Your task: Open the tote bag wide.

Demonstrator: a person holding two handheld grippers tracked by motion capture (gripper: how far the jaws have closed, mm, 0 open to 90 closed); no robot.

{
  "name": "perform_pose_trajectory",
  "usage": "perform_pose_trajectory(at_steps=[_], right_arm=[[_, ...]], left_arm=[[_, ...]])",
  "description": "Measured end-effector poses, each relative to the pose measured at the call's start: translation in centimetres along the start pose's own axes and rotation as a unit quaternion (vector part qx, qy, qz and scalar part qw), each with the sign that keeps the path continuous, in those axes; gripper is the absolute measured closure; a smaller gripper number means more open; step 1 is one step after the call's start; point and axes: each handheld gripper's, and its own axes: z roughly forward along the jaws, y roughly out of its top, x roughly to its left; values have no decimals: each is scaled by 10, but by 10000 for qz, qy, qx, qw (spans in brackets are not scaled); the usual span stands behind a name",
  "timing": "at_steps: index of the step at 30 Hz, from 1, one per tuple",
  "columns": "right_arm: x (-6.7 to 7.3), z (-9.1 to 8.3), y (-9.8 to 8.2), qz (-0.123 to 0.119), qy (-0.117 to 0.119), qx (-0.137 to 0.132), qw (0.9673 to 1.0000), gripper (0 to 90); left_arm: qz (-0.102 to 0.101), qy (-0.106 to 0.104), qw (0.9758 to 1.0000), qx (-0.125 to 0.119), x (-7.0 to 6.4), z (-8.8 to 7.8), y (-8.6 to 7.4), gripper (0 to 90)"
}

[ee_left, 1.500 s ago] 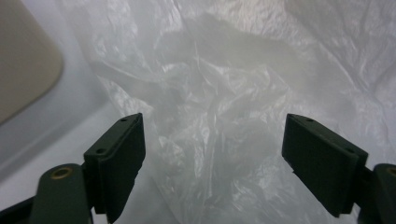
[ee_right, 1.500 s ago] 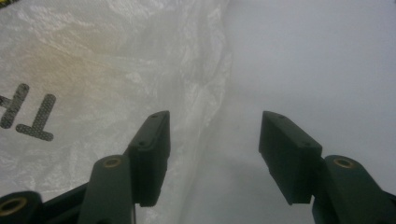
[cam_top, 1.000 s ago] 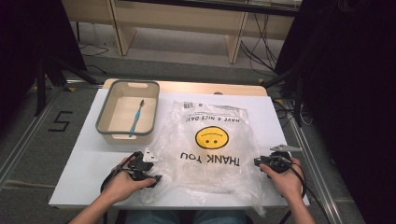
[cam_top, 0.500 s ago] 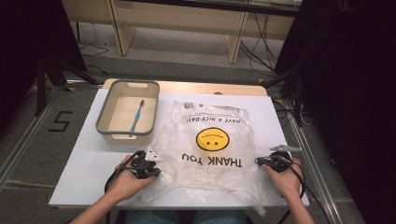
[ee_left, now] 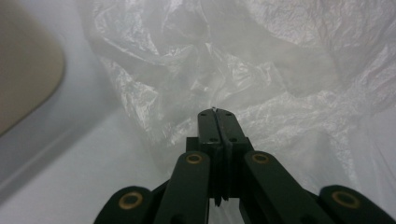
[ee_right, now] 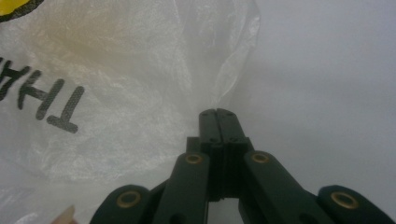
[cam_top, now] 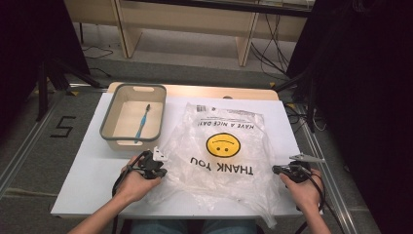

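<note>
Both my grippers, left [ee_left: 217,112] and right [ee_right: 218,112], have just closed, each pinching an edge of the bag [cam_top: 221,156] lying flat on the table [cam_top: 87,170]; thin film could slip or tear if I pull unevenly.

Grey floor [cam_top: 44,146], wooden shelving [cam_top: 195,19], dim surroundings.

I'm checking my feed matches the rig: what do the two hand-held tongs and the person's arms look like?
Both tongs, left and right, are black, with two flat black jaws on linkage arms pinned by brass-coloured rivets. Each carries a pale grey three-cornered plate on top and trails a black cable back past the wrist. The forearms are bare, with no sleeves or gloves in view.
</note>
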Motion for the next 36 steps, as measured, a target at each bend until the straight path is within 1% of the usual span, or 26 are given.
perform_pose_trajectory(at_steps=[1,3,6,7,9,10,11,12,13,16,17,18,19,20,21,23,26,29,30,31,33,35,36], right_arm=[[0,-2,0,21,-12,-26,10000,900],[-1,-6,0,48,-29,-75,10000,900],[0,-11,-1,84,-44,-130,9999,900],[0,-13,-1,113,-25,-161,9998,900],[1,-16,-1,113,-27,-201,9997,900],[2,-18,-1,107,-42,-224,9997,900],[2,-20,-1,122,-48,-250,9996,900],[2,-21,-1,123,-51,-258,9996,900],[3,-22,-2,133,-45,-256,9996,900],[3,-25,-4,153,-43,-246,9996,900],[3,-25,-5,152,-42,-233,9996,900],[3,-26,-6,167,-41,-228,9996,900],[3,-27,-6,186,-40,-226,9996,900],[3,-27,-7,186,-30,-222,9996,900],[4,-27,-7,191,-11,-226,9996,900],[5,-27,-8,196,22,-191,9996,900],[9,-27,-9,164,80,-154,9997,900],[12,-27,-10,112,136,-114,9998,900],[12,-27,-10,112,136,-114,9998,900],[14,-27,-10,93,180,-71,9998,900],[15,-26,-11,106,198,-31,9997,900],[15,-26,-12,77,202,11,9998,900],[15,-26,-13,76,206,17,9998,900]], left_arm=[[0,0,10000,0,0,0,0,897],[-8,83,9999,-89,2,2,5,897],[50,165,9998,-106,2,4,8,897],[112,262,9995,-158,3,5,11,897],[103,334,9991,-236,4,6,14,897],[103,334,9991,-236,4,6,14,897],[118,393,9988,-278,4,6,16,897],[110,481,9981,-369,6,7,20,897],[110,481,9981,-369,6,7,20,897],[126,580,9973,-438,8,10,26,897],[174,690,9964,-456,9,12,30,897],[180,760,9958,-484,10,13,32,897],[180,760,9958,-484,10,13,32,897],[203,813,9953,-490,10,14,34,897],[242,930,9942,-493,12,16,38,898],[277,1061,9927,-496,13,19,43,897],[153,1142,9920,-519,15,25,50,897],[154,1225,9910,-517,14,28,54,897],[154,1225,9910,-517,14,28,54,897],[148,1304,9900,-514,15,31,59,897],[113,1319,9898,-520,15,33,62,897],[132,1346,9894,-526,15,34,64,896],[130,1426,9882,-540,13,36,67,896]])
